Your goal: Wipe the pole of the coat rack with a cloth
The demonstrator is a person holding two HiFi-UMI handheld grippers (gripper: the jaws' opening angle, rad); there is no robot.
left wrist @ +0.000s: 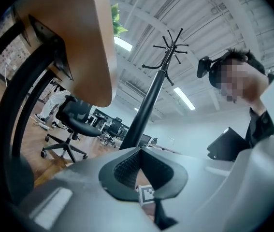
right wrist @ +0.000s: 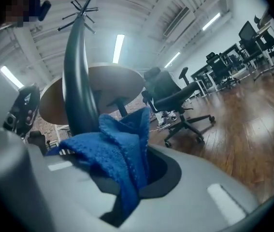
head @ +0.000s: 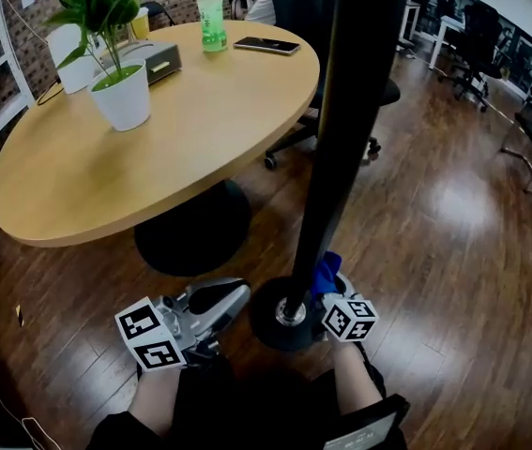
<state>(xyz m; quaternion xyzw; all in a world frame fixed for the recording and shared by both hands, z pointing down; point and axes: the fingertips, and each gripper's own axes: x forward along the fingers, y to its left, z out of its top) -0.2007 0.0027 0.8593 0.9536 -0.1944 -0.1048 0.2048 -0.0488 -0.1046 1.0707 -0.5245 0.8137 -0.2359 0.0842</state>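
The coat rack's black pole (head: 341,139) runs from the top of the head view down to its round base (head: 267,324) on the wood floor. My right gripper (head: 329,287) is shut on a blue cloth (head: 326,270), pressed against the pole's right side just above the base. In the right gripper view the cloth (right wrist: 120,153) bunches between the jaws of that gripper (right wrist: 132,173), touching the pole (right wrist: 76,81). My left gripper (head: 231,295) sits low, left of the base, shut and empty. In its own view the left gripper (left wrist: 139,170) points up past the pole (left wrist: 149,105).
A round wooden table (head: 200,139) stands close on the left on a black pedestal foot (head: 190,228). It carries a potted plant (head: 120,87), a green bottle (head: 211,12) and a phone (head: 266,45). A black office chair (head: 294,7) stands behind the pole.
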